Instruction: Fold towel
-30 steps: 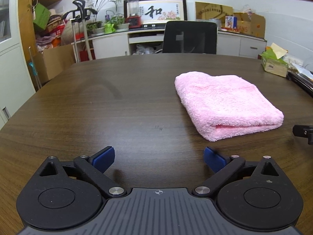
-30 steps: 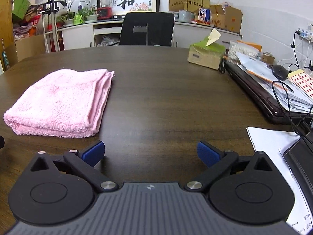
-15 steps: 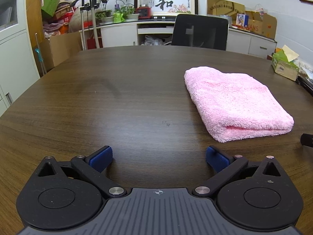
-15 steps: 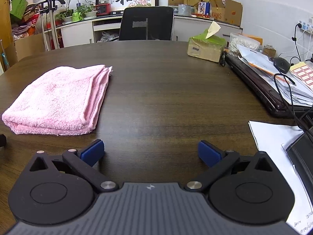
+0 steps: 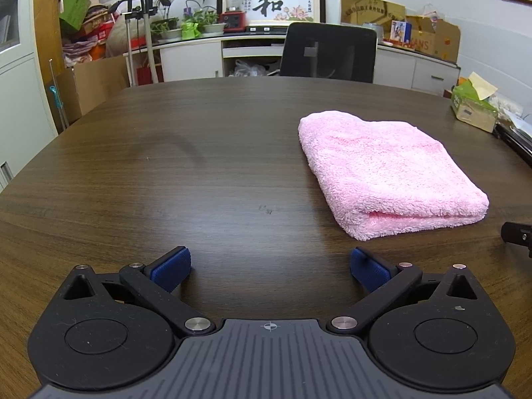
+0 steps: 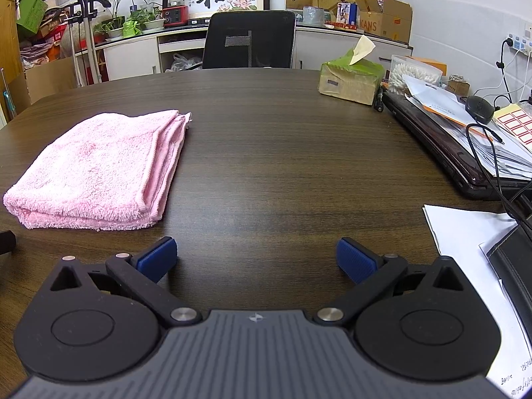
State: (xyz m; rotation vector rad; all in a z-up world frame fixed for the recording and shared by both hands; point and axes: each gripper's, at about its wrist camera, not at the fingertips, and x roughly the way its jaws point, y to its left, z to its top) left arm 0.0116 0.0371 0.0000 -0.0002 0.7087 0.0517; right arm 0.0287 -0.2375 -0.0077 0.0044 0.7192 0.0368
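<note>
A pink towel (image 5: 385,169) lies folded into a thick rectangle on the dark wooden table (image 5: 199,153). In the left wrist view it is ahead and to the right. In the right wrist view the towel (image 6: 99,169) is ahead and to the left, its layered edges facing right. My left gripper (image 5: 270,267) is open and empty, low over bare table, apart from the towel. My right gripper (image 6: 256,259) is open and empty, also over bare table to the right of the towel.
A tissue box (image 6: 349,79) stands at the table's far right. A closed laptop (image 6: 439,146) with papers, a mouse and cables lies along the right edge, with white sheets (image 6: 465,232) nearer. A black office chair (image 5: 329,53) stands behind the table.
Both grippers have drawn back a little and levelled, so the towel sits slightly farther ahead in each view. The towel has not moved. Both grippers stay open.
</note>
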